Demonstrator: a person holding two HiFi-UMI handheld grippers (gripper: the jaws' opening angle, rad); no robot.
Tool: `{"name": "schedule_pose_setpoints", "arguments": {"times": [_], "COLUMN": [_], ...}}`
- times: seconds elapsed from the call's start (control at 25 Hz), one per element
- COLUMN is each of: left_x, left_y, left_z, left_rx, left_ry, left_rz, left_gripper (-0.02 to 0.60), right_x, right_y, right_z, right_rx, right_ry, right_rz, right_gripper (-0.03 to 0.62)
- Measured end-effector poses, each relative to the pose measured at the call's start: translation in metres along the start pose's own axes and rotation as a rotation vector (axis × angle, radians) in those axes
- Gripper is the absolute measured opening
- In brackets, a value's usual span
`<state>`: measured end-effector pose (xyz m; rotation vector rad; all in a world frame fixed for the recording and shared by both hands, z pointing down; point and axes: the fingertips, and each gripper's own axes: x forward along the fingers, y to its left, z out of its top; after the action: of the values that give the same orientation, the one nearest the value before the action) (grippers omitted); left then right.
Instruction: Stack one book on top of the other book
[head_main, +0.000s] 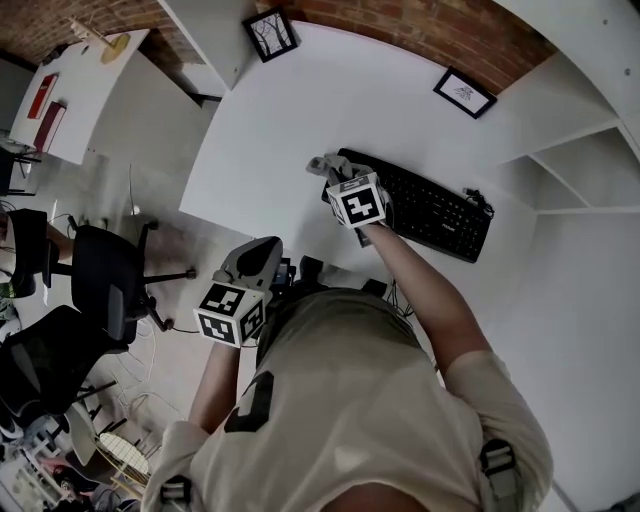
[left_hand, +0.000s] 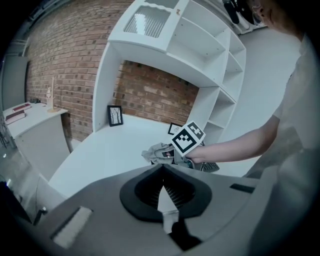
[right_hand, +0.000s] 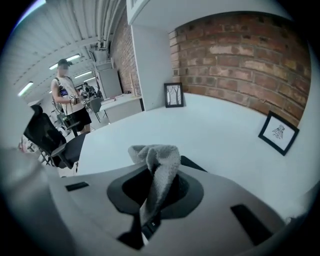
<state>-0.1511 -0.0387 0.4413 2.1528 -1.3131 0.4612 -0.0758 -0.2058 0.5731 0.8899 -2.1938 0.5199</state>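
Books (head_main: 42, 96): two, reddish, lying flat side by side on white side table (head_main: 88, 68), far left, well apart from both grippers

Right gripper (head_main: 333, 174): over white desk (head_main: 290, 110), just left of black keyboard (head_main: 420, 208); jaws pinching grey cloth (right_hand: 159, 167), its bunched end standing above them

Left gripper (head_main: 262, 255): off desk's near edge, close to person's torso; jaws pressed together, nothing between

Framed pictures (head_main: 270, 33): two, upright at desk's far edge by brick wall

Office chairs (head_main: 105, 275): black, left
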Motion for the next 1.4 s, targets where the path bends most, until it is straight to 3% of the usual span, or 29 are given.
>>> {"name": "schedule_pose_setpoints", "arguments": {"times": [0.28, 0.72, 1.4], "left_x": [-0.004, 0.01, 0.005], "left_y": [0.014, -0.007, -0.03], "left_z": [-0.007, 0.006, 0.003], "left_rx": [-0.011, 0.044, 0.085], "left_ry": [0.026, 0.021, 0.027], "left_rz": [-0.008, -0.073, -0.075], "left_gripper": [0.003, 0.003, 0.003], "right_x": [0.016, -0.005, -0.031], "right_y": [-0.009, -0.035, -0.06], "right_z": [-0.016, -0.041, -0.065], "right_rx": [-0.021, -0.02, -0.018], "right_ry": [0.091, 0.118, 0.126], "right_rz": [-0.076, -0.121, -0.168], "right_gripper": [0.025, 0.025, 0.025]}}
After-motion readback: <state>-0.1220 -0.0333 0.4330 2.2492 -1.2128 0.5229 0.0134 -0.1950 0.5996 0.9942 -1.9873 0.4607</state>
